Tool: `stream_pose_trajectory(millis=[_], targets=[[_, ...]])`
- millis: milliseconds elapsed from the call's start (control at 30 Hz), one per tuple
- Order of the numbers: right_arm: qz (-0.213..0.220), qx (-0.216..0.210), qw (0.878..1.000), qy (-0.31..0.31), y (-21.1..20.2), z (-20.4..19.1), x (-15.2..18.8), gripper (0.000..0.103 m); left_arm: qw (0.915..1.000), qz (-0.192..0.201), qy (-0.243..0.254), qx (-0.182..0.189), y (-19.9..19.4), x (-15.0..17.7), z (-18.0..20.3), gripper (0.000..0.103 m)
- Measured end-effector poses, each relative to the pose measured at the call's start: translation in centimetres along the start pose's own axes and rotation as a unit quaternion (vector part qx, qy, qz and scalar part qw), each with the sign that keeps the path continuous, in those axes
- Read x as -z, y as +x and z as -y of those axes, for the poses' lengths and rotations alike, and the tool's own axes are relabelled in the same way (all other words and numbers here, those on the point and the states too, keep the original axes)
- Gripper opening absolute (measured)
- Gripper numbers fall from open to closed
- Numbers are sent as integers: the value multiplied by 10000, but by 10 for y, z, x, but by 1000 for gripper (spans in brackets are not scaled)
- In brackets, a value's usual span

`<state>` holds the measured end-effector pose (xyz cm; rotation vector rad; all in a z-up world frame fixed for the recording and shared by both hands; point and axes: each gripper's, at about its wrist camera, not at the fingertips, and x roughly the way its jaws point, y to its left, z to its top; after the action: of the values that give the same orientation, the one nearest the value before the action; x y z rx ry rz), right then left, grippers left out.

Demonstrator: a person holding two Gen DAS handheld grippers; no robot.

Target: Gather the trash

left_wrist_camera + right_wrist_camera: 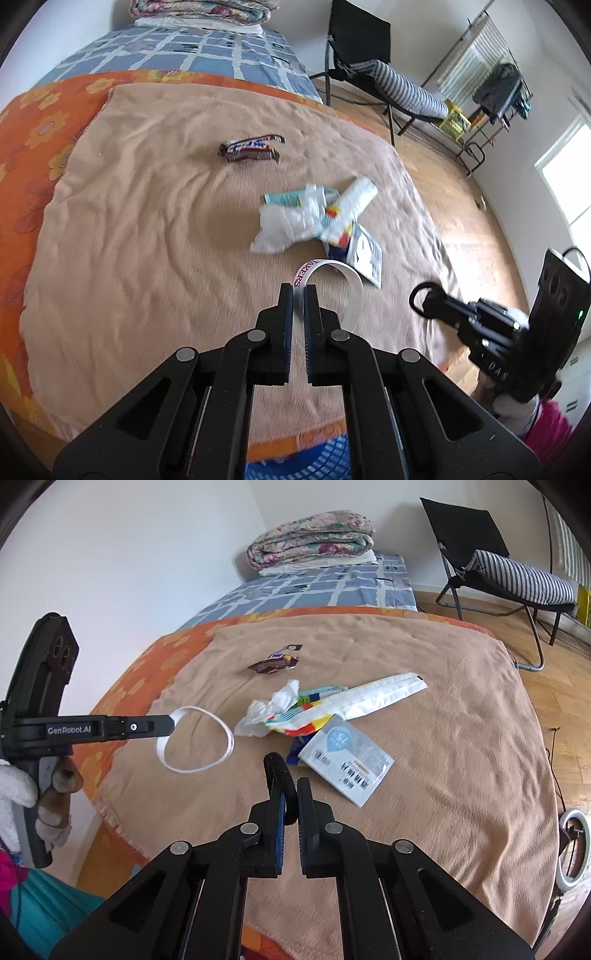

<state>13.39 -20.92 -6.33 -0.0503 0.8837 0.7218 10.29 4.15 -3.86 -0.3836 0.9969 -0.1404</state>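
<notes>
My left gripper (298, 291) is shut on a white paper band (347, 280) with pink lettering, held as a loop above the tan blanket; the band (199, 742) and the left gripper (168, 725) also show in the right wrist view. My right gripper (290, 786) is shut on a black ring (282, 775); it shows at the right of the left wrist view (421, 299). On the blanket lie a brown candy bar wrapper (251, 147), a crumpled white tissue (284, 225), a long white wrapper (376, 694), a colourful wrapper (306, 720) and a flat white sachet (347, 760).
The tan blanket (147, 221) lies over an orange flowered cover (33, 129) on a bed with a blue checked sheet (314, 587) and folded quilts (310, 539). A black folding chair (498, 557) with a striped cushion stands on the wood floor. A blue mesh basket (295, 461) shows below.
</notes>
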Motion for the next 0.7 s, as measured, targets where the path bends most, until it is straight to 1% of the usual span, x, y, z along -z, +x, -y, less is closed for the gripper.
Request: stream_pose_trajectory(millis=[100,200,467,700], targets=[[-11,65,9999,-144,-7,-10,10,5,9999,-33,160,-44,-8,17,5,3],[-55,24,9999,-141,-12,-16,22,5,9994,-111,311,-70,-12,36,9,3],[-172,-103,9998,-79,-27,-33,66,5,9980,-322,537,-67,-14,81,17,3],[-247,-175,9995,-57,-38,-43,93,5,9965,-484,675,12,-15,117,28,3]])
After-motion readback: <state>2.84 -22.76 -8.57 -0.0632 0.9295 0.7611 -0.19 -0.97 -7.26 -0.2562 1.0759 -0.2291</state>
